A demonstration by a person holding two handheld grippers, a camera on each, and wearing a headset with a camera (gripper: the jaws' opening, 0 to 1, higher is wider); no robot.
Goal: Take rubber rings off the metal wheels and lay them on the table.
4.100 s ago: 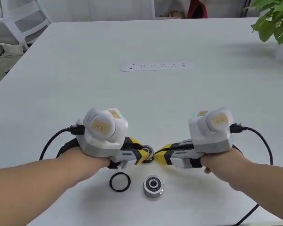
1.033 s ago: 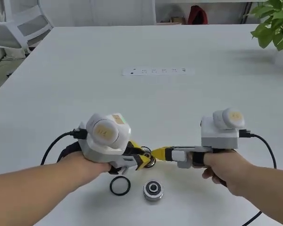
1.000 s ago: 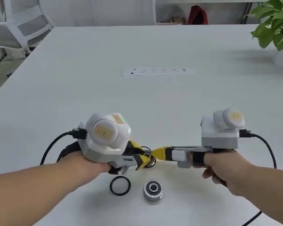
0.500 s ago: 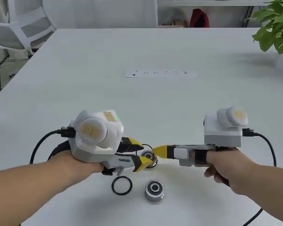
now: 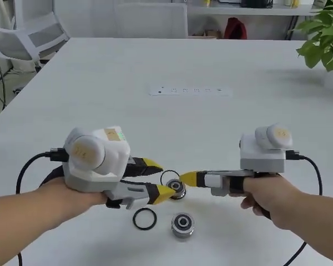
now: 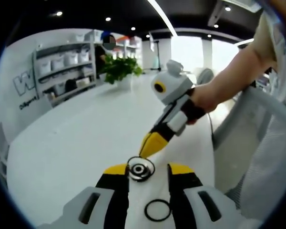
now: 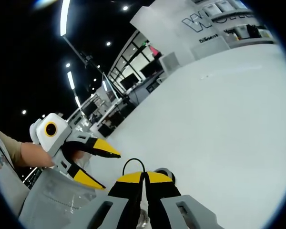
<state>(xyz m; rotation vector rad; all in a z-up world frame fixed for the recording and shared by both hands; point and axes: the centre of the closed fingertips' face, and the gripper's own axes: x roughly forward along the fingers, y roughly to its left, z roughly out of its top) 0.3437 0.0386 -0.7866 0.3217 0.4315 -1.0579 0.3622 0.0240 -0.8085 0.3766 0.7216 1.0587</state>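
Rubber rings, two counted: one thin black rubber ring (image 7: pixel 132 160) pinched at the tips of the right gripper (image 5: pixel 185 178), jaws pressed together; one loose black ring (image 5: pixel 145 219) flat on the white table (image 5: pixel 211 127) under the left gripper (image 5: pixel 159 177). Left gripper's jaws are spread, with one silver metal wheel (image 5: pixel 177 189) between them. A second metal wheel (image 5: pixel 182 224) lies just beside the loose black ring.

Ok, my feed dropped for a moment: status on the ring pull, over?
Left tool open, straddling metal wheel. Right tool shut on rubber ring, partly off. Loose ring and second wheel on table, clear of the work.
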